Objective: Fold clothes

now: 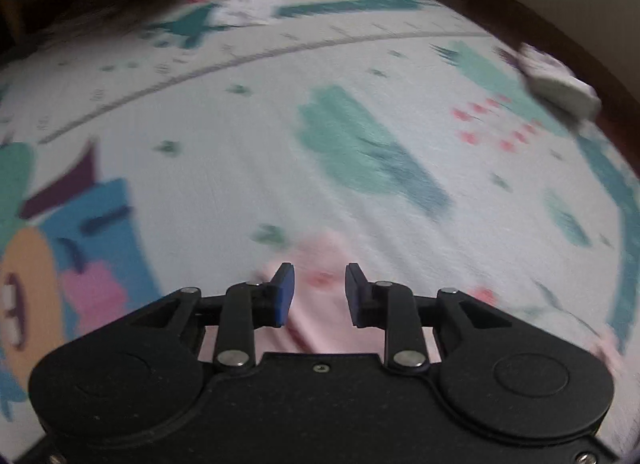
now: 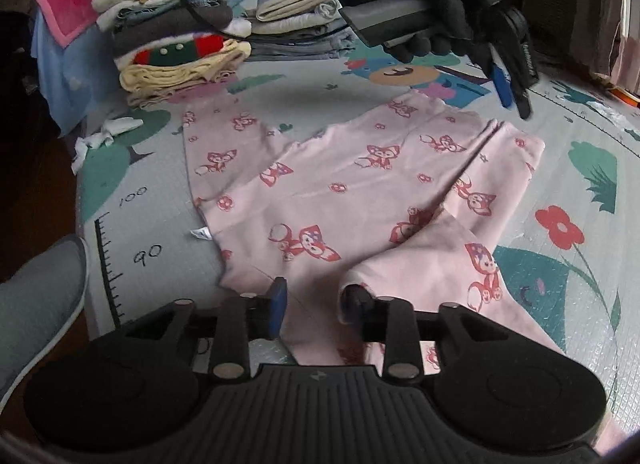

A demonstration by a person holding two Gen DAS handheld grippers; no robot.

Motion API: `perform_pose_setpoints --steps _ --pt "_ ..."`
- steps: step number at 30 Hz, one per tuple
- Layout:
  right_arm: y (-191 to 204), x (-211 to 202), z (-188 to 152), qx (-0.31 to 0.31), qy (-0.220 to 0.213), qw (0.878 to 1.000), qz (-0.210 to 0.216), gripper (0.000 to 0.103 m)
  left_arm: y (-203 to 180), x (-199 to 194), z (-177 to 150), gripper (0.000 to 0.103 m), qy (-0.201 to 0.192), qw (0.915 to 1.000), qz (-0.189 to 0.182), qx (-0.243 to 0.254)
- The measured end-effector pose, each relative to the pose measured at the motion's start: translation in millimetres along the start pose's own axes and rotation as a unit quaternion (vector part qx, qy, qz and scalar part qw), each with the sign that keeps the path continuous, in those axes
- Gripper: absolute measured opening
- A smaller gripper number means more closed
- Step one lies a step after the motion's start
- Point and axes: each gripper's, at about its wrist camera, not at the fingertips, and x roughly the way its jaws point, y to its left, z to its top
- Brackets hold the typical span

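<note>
**Pink trousers laid flat on the play mat, both tools slack at opposite ends**

The play mat [image 2: 568, 344] is the floor surface for the whole job, printed with a height ruler, leaves and cartoon animals, and it gives a broad flat base on which cloth can be spread. I take the pink fox-print trousers [image 2: 340, 184] as the landmark. They lie roughly in the middle of the mat, opened out with the waist end far from the right wrist camera and the two legs running toward it, a lay that judges well for a lengthwise fold.

Beyond the trousers, at the mat's far edge, stands a stack of folded clothes [image 2: 176, 24], most likely kept apart so finished pieces do not mix with the one in hand.

At the far right corner of the trousers, the person's gloved left hand [image 2: 400, 4] holds the left tool [image 2: 514, 98] just above the waist edge. In its own blurred view the left tool [image 1: 320, 292] has its pads standing apart with pink cloth below and between them, not pinched.

At the near end, the right tool [image 2: 316, 304] sits over the leg cuffs. Its jaws are parted; the right finger seems tucked into the rolled cuff opening, yet nothing is clamped.

Left of the trousers, a grey slipper [image 2: 40, 304] rests at the mat's edge.
</note>
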Motion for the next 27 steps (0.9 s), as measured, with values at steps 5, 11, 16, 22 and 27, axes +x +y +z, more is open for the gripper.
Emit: perform_pose_setpoints --steps 5,11,16,22,27 --pt "0.5 -9.9 -1.5 0.012 0.000 1.000 0.005 0.044 -26.9 19.0 -13.1 0.025 0.037 0.9964 0.027 0.071" --pt "-3.1 -16.1 -10.7 0.029 0.004 1.000 0.008 0.047 -123.3 18.7 1.3 0.027 0.058 0.9674 -0.182 0.165" --pt "-4.4 -19.1 -17.6 0.042 0.008 0.999 0.009 0.048 -216.9 35.4 -17.3 0.043 0.082 0.9150 -0.268 0.290" --pt "-8.9 -23.8 -19.9 0.052 0.001 0.999 0.005 0.049 -253.5 60.6 -31.0 0.042 0.107 0.8881 -0.263 0.362" --pt "-11.4 -25.6 -21.8 0.056 -0.002 0.998 0.005 0.049 -250.8 65.9 -25.9 0.009 0.115 0.8869 -0.271 0.356"
